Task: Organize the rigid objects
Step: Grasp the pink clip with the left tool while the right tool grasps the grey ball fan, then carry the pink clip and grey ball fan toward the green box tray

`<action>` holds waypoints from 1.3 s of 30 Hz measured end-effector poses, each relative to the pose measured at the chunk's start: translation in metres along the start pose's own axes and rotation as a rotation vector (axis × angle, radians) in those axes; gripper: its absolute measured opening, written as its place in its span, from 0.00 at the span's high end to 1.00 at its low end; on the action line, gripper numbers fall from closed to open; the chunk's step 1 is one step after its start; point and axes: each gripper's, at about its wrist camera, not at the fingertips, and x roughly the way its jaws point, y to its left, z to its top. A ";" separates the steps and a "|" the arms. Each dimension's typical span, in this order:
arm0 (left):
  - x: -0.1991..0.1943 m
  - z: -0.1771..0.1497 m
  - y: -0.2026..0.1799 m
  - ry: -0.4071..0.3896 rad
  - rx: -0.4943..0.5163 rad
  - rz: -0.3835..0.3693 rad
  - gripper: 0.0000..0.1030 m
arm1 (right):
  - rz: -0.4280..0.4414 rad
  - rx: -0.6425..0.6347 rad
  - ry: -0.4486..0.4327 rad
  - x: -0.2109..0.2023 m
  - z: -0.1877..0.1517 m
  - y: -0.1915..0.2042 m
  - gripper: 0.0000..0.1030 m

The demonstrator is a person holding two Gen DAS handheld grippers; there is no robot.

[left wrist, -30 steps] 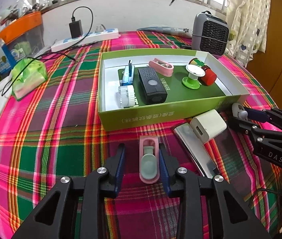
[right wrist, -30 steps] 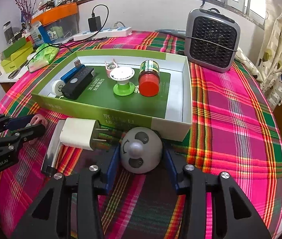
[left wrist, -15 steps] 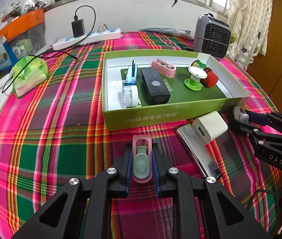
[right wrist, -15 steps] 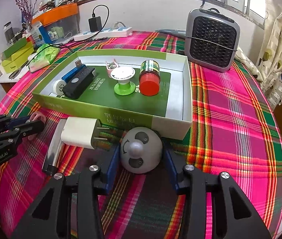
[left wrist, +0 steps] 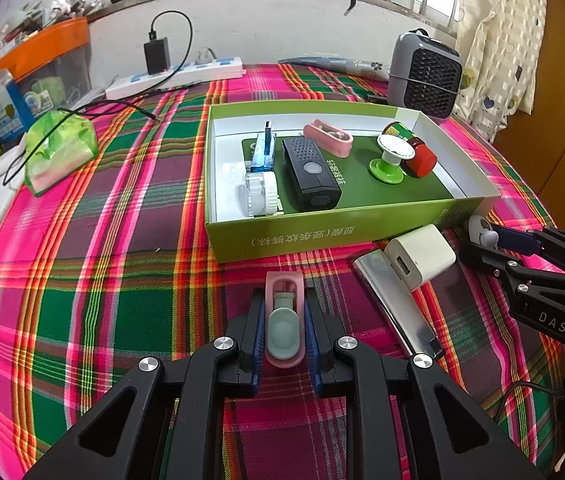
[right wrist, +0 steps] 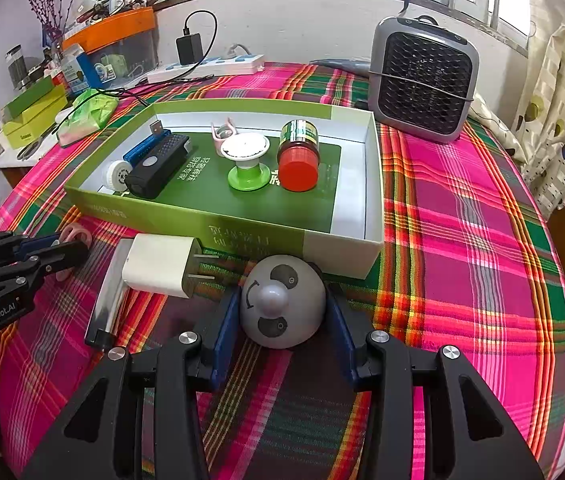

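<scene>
Both grips look set: your left gripper [left wrist: 284, 334] pinches the pink clip [left wrist: 284, 320] lengthwise (pointing toward the green box [left wrist: 322, 236]), your right gripper [right wrist: 282, 326] hugs the panda dome [right wrist: 282, 306].

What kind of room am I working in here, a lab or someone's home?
Most likely a home. The work surface is a table under a bright plaid tablecloth, set against a barred window with a patterned curtain beside it. A small heater and a power strip sit at the back.

- Plaid-covered table [left wrist: 122, 280].
- Green box [left wrist: 322, 236] at centre.
- White charger [left wrist: 422, 256] and silver bar [left wrist: 378, 276] near it.
- Heater [right wrist: 422, 80] far right.
- Power strip [left wrist: 178, 78] far left.
</scene>
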 end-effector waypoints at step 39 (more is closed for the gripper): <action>-0.022 0.017 0.002 -0.070 -0.012 -0.012 0.84 | 0.025 0.019 -0.050 -0.019 0.007 -0.003 0.58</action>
